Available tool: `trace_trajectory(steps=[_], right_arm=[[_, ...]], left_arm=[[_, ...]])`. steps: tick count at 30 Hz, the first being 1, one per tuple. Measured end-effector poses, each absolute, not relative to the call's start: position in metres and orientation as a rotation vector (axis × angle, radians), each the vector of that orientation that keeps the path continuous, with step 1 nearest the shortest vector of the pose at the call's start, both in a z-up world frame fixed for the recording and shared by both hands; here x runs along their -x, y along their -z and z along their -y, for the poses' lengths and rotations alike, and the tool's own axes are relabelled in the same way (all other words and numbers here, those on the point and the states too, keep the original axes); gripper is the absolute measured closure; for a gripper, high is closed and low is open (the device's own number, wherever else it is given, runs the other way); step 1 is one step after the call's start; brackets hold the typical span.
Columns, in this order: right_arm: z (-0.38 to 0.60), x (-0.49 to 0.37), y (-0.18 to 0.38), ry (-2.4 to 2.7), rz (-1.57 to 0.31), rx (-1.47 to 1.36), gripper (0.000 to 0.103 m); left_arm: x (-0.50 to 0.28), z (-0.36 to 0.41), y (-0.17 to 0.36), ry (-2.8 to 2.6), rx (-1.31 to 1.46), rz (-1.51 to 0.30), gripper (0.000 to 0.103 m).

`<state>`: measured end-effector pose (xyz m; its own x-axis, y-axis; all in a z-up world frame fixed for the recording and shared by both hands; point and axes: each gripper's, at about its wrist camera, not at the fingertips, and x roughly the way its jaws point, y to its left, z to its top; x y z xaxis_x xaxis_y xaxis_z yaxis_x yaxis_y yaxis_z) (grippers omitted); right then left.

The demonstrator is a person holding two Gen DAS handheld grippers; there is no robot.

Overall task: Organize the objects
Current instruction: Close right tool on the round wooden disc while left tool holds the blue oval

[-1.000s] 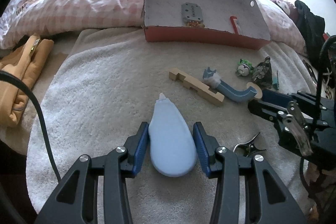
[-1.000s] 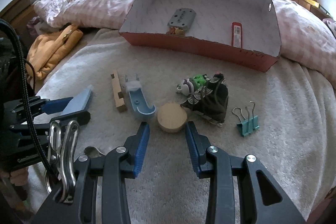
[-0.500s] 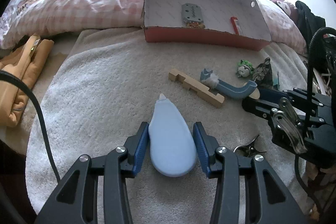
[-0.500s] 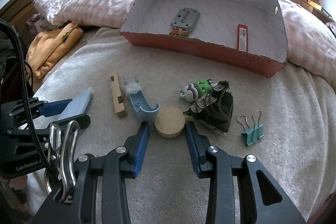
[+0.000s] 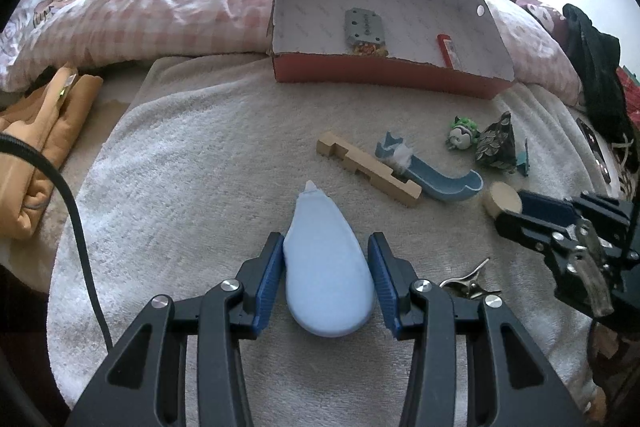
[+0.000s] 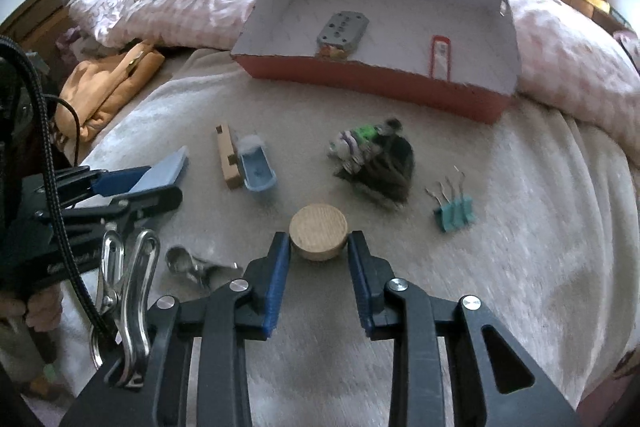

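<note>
A: What is the left gripper [image 5: 326,259] doing?

B: Its jaws are closing around the blue dispenser [image 5: 326,271], which lies on the towel [image 5: 192,163] with its white tip pointing away. The left pad looks to touch its side; a slim gap shows at the right pad, so no firm grip.

A: And the right gripper [image 6: 318,253]?

B: Closing too, with the wooden disc [image 6: 319,231] between its blue pads. Both pads seem to meet the disc's edges, and the disc sits on the towel.

A: Where is the box [image 6: 372,83]?

B: At the far side of the towel, open, against the pink quilt [image 5: 160,7]. Inside lie a grey plate [image 6: 342,29] and a red strip [image 6: 440,57].

A: What else is loose?

B: A wood block [image 6: 227,157] touching a blue hook [image 6: 256,167], a small figure [image 6: 360,141] against a dark pouch [image 6: 384,167], and teal clips [image 6: 456,213] near the pouch. A metal clamp [image 6: 192,265] lies just left of the right gripper.
</note>
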<state>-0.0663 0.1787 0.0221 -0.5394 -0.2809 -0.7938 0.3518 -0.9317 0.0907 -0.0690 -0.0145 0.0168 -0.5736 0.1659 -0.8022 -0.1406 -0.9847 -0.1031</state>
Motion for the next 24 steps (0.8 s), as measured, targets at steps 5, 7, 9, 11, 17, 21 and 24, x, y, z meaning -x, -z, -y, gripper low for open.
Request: trace_trajectory(steps=[5, 7, 9, 11, 17, 21, 24], right_arm=[[-0.194, 0.06, -0.019, 2.491, -0.064, -1.283, 0.072], [-0.199, 0.058, -0.017, 2.499, -0.059, -1.286, 0.072], [-0.202, 0.057, -0.016, 2.501, -0.051, -1.282, 0.072], [-0.202, 0.057, -0.016, 2.502, -0.049, -1.279, 0.072], [-0.199, 0.056, -0.014, 2.51, -0.07, -1.258, 0.071], [-0.198, 0.058, -0.013, 2.503, -0.053, -1.251, 0.066], [-0.195, 0.058, -0.012, 2.513, -0.067, -1.245, 0.065]], left_arm=[[0.071, 0.012, -0.019, -2.644, 1.354, 0.027, 0.065], [0.07, 0.012, -0.018, -2.646, 1.358, 0.019, 0.064], [0.069, 0.011, -0.018, -2.647, 1.357, 0.019, 0.064], [0.07, 0.011, -0.018, -2.646, 1.362, 0.018, 0.064], [0.066, 0.006, -0.015, -2.628, 1.378, -0.042, 0.057], [0.06, 0.002, -0.014, -2.631, 1.352, -0.07, 0.051], [0.058, 0.0, -0.013, -2.648, 1.331, -0.091, 0.051]])
